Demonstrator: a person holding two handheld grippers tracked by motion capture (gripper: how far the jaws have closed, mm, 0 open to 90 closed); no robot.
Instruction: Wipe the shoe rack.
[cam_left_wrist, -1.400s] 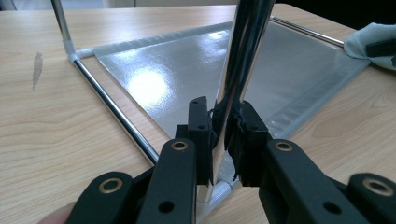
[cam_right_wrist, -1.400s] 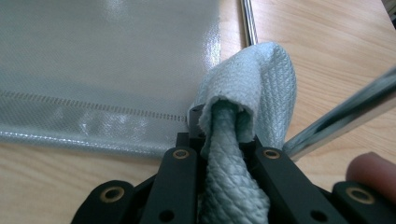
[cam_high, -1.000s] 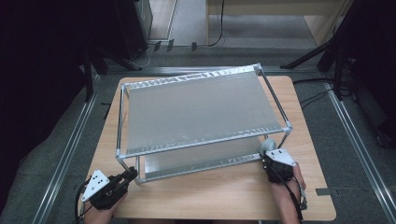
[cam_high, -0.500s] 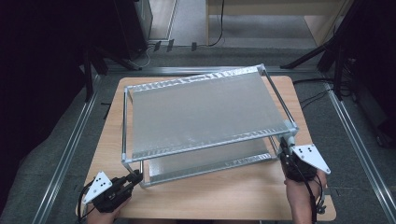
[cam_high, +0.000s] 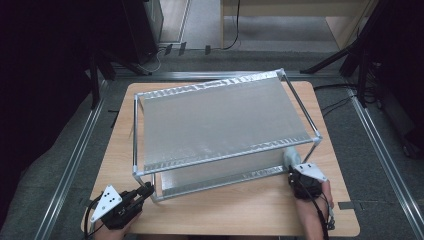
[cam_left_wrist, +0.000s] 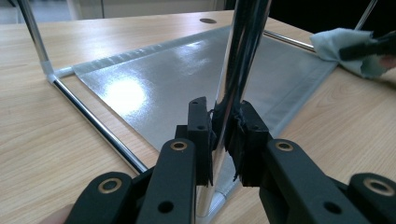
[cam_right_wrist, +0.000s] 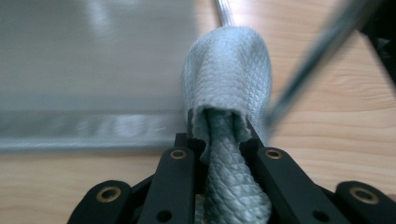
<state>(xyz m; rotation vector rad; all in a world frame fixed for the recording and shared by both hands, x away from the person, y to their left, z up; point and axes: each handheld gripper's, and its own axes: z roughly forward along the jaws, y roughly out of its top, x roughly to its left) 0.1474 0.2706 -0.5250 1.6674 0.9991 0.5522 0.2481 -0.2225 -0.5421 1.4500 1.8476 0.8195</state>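
**Rack Held at Front-Left Post, Cloth at Front-Right Corner**

I have the two-tier metal rack (cam_high: 220, 125) standing on the wooden table (cam_high: 250, 210). I take this rack as my reference for every position below.

Left gripper (cam_high: 142, 192): I see it at the rack's front-left corner. In the left gripper view, its fingers (cam_left_wrist: 201, 126) are closed hard on the chrome upright post (cam_left_wrist: 240, 65) of that corner, one pad pressing on each side of the tube. The post stands upright and meets the lower frame just below the grip. The lower shelf sheet (cam_left_wrist: 187, 79) spreads away behind the post, glossy and flat inside the frame.

Right gripper (cam_high: 299, 176): I see it at the rack's front-right corner, low beside the lower shelf. In the right gripper view, its fingers (cam_right_wrist: 194, 128) are nearly fully closed on a folded grey-blue microfibre cloth (cam_right_wrist: 229, 70). The cloth bulges forward past the fingertips as a rounded pad. That pad lies at the front edge of the lower shelf, just beside the thin front-right post (cam_right_wrist: 322, 51). I cannot tell whether the cloth touches the post or the shelf edge.

The upper shelf (cam_high: 220, 115) sits level on its frame.
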